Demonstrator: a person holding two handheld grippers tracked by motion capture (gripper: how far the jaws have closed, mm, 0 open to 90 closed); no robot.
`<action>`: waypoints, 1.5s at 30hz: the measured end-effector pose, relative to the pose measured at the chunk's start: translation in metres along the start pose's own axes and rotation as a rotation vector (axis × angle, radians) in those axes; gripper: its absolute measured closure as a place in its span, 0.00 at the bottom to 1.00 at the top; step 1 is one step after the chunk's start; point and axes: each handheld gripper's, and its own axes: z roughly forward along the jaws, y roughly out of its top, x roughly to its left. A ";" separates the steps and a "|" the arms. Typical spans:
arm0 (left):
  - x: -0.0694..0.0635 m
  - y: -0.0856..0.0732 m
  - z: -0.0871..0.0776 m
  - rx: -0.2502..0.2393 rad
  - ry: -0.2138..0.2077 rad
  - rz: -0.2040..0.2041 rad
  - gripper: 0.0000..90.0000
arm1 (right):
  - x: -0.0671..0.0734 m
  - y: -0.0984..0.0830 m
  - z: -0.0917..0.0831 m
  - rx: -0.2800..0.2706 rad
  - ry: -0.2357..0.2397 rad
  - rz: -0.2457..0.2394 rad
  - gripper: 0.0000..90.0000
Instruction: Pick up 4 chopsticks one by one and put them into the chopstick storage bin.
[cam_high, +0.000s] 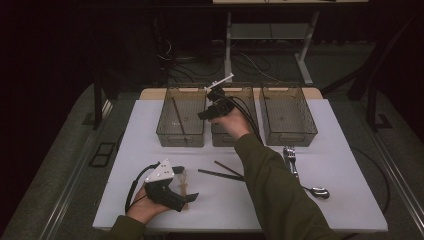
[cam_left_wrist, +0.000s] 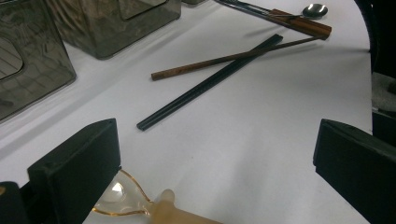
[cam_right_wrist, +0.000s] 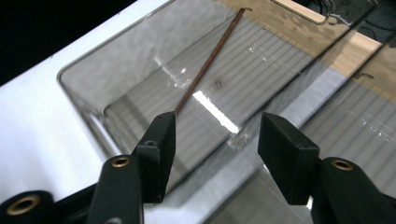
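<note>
White tabletop (cam_high: 150, 150): right gripper (cam_high: 206, 114), jaws apart and empty, above left smoky plastic bin (cam_high: 165, 131); thin brown chopstick (cam_right_wrist: 210, 58) lies lengthwise inside. Crossed chopstick pair (cam_high: 220, 172) nearer bin than left gripper (cam_high: 186, 199), released.

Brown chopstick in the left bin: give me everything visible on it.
The brown chopstick is a single thin, straight stick, dark reddish-brown and wood-like. It lies inside the left clear bin, slanting from the near floor up toward the far wall, where its far end appears to lean near the rim. In the high view it shows as a thin dark line running front to back. The right gripper hangs above it with jaws apart and nothing between them. Nothing else is seen touching the stick.
</note>
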 end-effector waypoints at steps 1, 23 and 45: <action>0.001 0.000 -0.001 0.003 0.001 0.004 0.00 | -0.001 -0.003 -0.003 -0.002 0.005 -0.001 0.48; 0.001 -0.001 0.000 0.010 0.004 -0.003 0.00 | -0.011 -0.061 -0.068 -0.115 0.076 -0.051 0.39; 0.001 -0.001 0.000 0.010 0.005 -0.010 0.00 | -0.017 -0.135 -0.095 -0.134 0.131 -0.047 0.39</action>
